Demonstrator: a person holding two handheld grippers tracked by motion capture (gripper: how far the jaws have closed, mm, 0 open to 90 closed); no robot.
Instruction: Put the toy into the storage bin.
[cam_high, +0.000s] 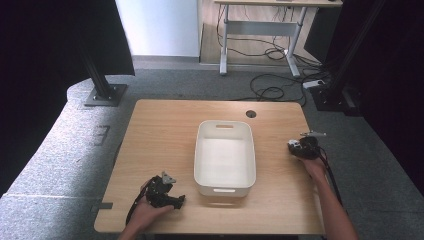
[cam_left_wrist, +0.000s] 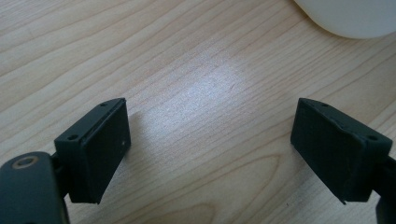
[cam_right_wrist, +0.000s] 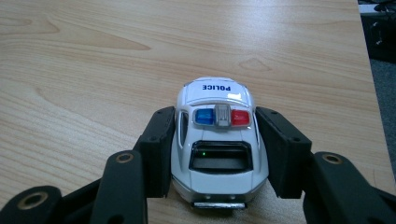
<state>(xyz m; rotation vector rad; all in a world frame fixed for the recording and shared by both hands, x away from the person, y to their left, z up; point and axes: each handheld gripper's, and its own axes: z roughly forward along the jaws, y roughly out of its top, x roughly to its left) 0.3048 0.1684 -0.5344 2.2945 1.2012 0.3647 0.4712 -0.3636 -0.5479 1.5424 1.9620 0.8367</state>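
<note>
Flanking a small white plastic toy police car (cam_right_wrist: 218, 144) with a blue and red roof light bar and "POLICE" printed on its bonnet: the two black jaws of the right gripper (cam_right_wrist: 218, 149), one pad along each side of the body, tight against the doors as far as can be told, closed on the car. Resting on the light wooden table (cam_right_wrist: 93, 70) near its right edge, wheels down, nose pointing away from the camera. Spread wide over bare wood, holding nothing: the two black jaws of the left gripper (cam_left_wrist: 210, 149), low at the front left of the table. Just beyond, a rounded corner of the white rectangular plastic tub (cam_left_wrist: 355, 18), standing mid-table between the hands. Counted: one car, one tub, two grippers, one table.
</note>
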